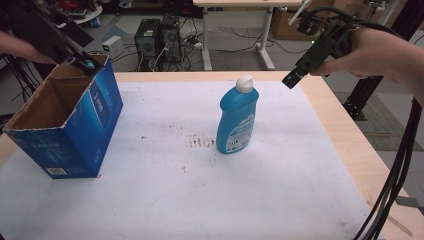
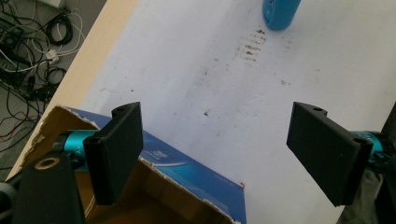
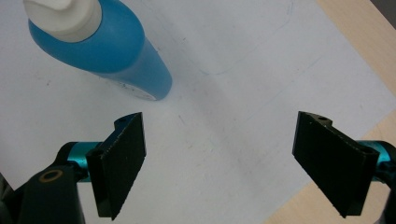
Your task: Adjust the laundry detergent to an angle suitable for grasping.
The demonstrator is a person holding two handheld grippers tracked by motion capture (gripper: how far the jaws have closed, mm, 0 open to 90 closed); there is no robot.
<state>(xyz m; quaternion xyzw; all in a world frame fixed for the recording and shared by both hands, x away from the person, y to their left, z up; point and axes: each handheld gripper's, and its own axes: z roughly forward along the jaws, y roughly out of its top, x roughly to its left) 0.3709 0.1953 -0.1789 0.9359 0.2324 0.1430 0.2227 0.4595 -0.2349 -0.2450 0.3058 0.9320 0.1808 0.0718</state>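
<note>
Here the blue bottle (image 1: 238,119) stands upright mid-table on the white sheet (image 1: 280,185), its base cut off in the left gripper view. The right gripper (image 1: 291,80) hangs above and right of it, jaws spread wide, empty. The left gripper (image 1: 86,65), half hidden at the frame corner, gapes empty over the open blue box (image 1: 97,120).

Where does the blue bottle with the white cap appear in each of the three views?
High view: the blue bottle stands upright near the middle of the white mat.
Left gripper view: its lower part is cut by the top edge, right of centre.
Right gripper view: upper left, seen from above.
Shared landmark: the dark smudges beside the bottle, in the high and left gripper views.
</note>
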